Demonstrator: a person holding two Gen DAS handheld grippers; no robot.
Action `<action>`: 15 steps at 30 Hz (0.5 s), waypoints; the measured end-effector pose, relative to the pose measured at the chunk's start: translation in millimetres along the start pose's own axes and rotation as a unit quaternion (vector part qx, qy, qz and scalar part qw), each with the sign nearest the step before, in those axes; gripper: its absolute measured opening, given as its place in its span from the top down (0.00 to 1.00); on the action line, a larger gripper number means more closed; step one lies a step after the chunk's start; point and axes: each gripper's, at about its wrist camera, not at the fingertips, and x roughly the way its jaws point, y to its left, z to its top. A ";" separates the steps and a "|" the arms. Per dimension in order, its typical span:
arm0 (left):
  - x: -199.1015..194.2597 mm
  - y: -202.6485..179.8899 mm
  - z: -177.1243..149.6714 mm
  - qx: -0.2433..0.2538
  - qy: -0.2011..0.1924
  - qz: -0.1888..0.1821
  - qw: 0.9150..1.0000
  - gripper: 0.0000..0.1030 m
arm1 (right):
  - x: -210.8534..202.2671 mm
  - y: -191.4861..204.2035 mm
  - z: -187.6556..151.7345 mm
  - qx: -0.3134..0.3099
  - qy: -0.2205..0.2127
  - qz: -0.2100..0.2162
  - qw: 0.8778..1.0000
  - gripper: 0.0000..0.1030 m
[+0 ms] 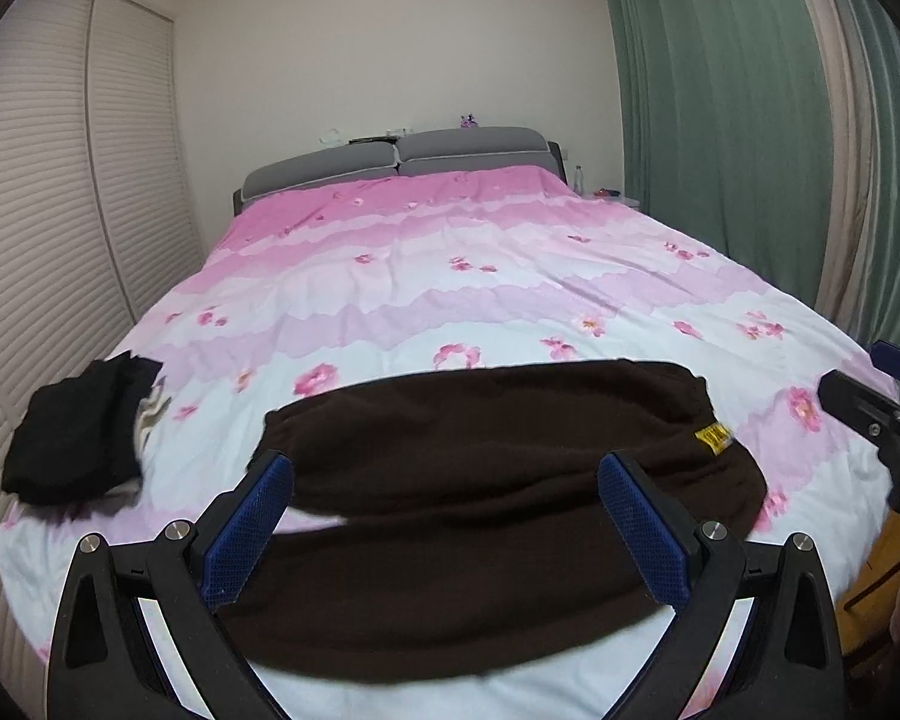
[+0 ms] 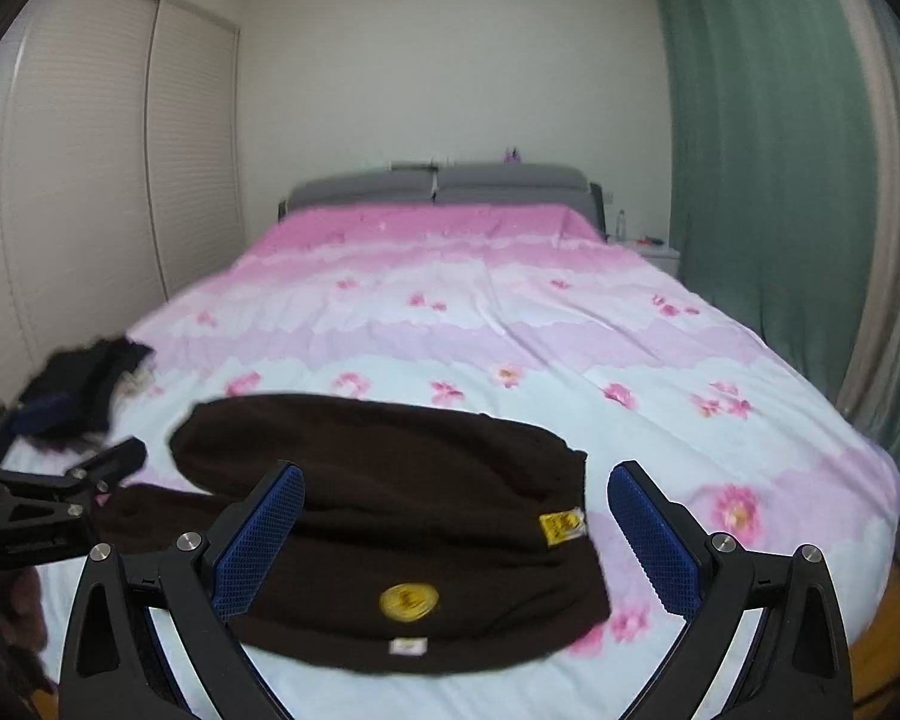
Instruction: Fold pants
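Observation:
Dark brown fleece pants (image 1: 498,480) lie folded in layers across the near end of the bed, also in the right wrist view (image 2: 390,516). A yellow tag (image 1: 714,439) and a round yellow badge (image 2: 408,602) mark their right end. My left gripper (image 1: 447,534) is open and empty, hovering over the left part of the pants. My right gripper (image 2: 456,540) is open and empty above their right end. Each gripper shows at the edge of the other's view, the right one (image 1: 870,414) and the left one (image 2: 60,492).
The bed has a pink flowered cover (image 1: 450,276). A black folded garment (image 1: 78,432) lies at its near left corner. A louvred wardrobe (image 1: 48,210) stands on the left, green curtains (image 1: 750,120) on the right, and a grey headboard (image 1: 402,162) at the back.

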 end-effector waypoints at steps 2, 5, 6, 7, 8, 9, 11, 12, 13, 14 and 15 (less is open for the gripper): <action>19.7 -4.7 8.1 -0.001 0.001 0.001 1.000 0.00 | 26.2 -4.5 9.7 -0.019 0.016 0.000 1.000 0.00; 48.5 -9.8 18.5 -0.004 0.006 0.002 1.000 0.00 | 71.6 -15.7 26.2 -0.045 0.043 -0.002 0.998 0.00; 63.4 -11.3 22.0 -0.007 0.013 -0.002 1.000 0.00 | 84.4 -19.3 29.8 -0.053 0.055 -0.002 0.997 0.00; 74.0 -11.8 24.6 -0.008 0.020 -0.004 1.000 0.00 | 99.8 -21.9 34.4 -0.063 0.071 -0.002 0.996 0.00; 85.6 -12.4 27.6 -0.010 0.027 -0.007 1.000 0.00 | 115.7 -24.1 38.3 -0.073 0.087 0.000 0.994 0.00; 103.4 -15.1 32.3 -0.010 0.036 -0.014 0.999 0.00 | 132.2 -25.8 41.6 -0.083 0.100 0.005 0.991 0.00; 125.0 -17.4 36.9 -0.006 0.047 -0.021 0.999 0.00 | 159.9 -27.4 44.7 -0.101 0.124 0.018 0.987 0.00; 138.3 -19.0 40.1 -0.002 0.051 -0.025 0.998 0.00 | 176.0 -27.6 45.0 -0.111 0.139 0.028 0.984 0.00; 153.5 -20.8 43.6 0.006 0.056 -0.034 0.998 0.00 | 191.8 -27.3 44.3 -0.119 0.156 0.037 0.980 0.00; 165.7 -22.2 46.2 0.017 0.061 -0.044 0.997 0.00 | 204.0 -26.1 44.7 -0.126 0.169 0.044 0.977 0.01; 184.6 -25.0 50.0 0.036 0.074 -0.056 0.995 0.00 | 218.2 -25.5 43.9 -0.133 0.183 0.050 0.973 0.01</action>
